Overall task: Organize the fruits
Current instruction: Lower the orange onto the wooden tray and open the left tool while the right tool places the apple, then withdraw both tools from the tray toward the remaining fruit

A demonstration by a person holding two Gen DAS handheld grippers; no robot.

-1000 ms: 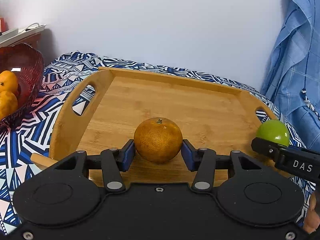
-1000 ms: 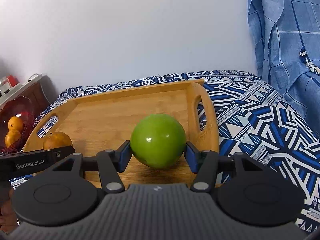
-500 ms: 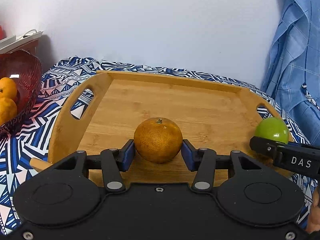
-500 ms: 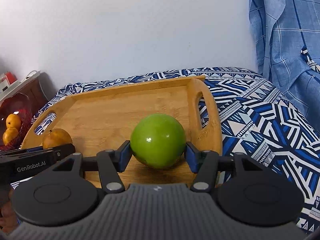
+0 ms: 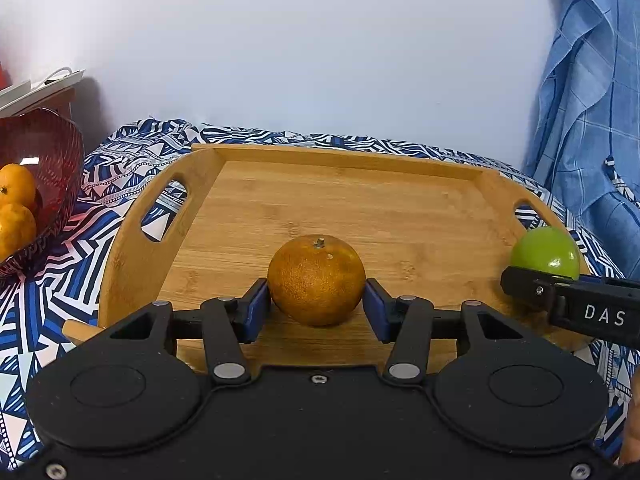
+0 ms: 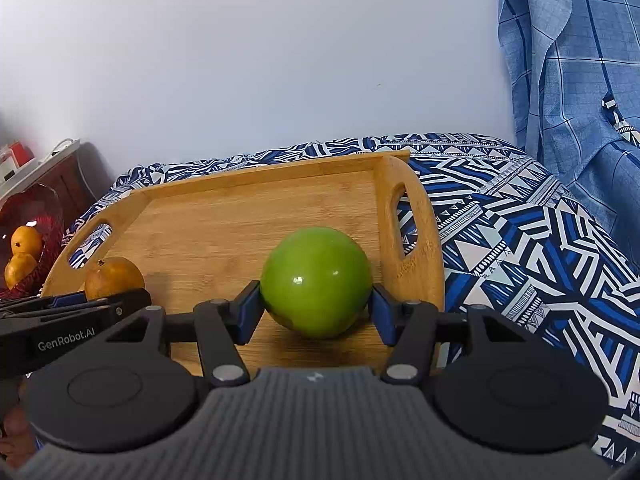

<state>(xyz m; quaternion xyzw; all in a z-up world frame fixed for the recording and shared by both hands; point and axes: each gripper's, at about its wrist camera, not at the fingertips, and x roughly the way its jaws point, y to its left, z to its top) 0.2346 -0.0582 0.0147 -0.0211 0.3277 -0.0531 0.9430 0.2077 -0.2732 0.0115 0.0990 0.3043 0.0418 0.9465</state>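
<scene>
My left gripper [image 5: 316,308] is shut on an orange [image 5: 317,280] over the near edge of a wooden tray [image 5: 352,204]. My right gripper [image 6: 316,312] is shut on a green apple [image 6: 316,282] over the tray's [image 6: 224,224] near right part. In the left wrist view the apple [image 5: 546,252] and the right gripper show at the right. In the right wrist view the orange [image 6: 114,276] and the left gripper show at the left. I cannot tell whether either fruit touches the tray.
A red bowl [image 5: 44,148] with oranges [image 5: 16,204] stands left of the tray; it also shows in the right wrist view [image 6: 40,212]. A blue-and-white patterned cloth [image 6: 520,232] covers the surface. A blue checked fabric [image 5: 592,100] hangs at the right. A white wall is behind.
Both grippers have moved slightly forward and down toward the tray with their fruits still held. The red bowl has slid further left in both views.
</scene>
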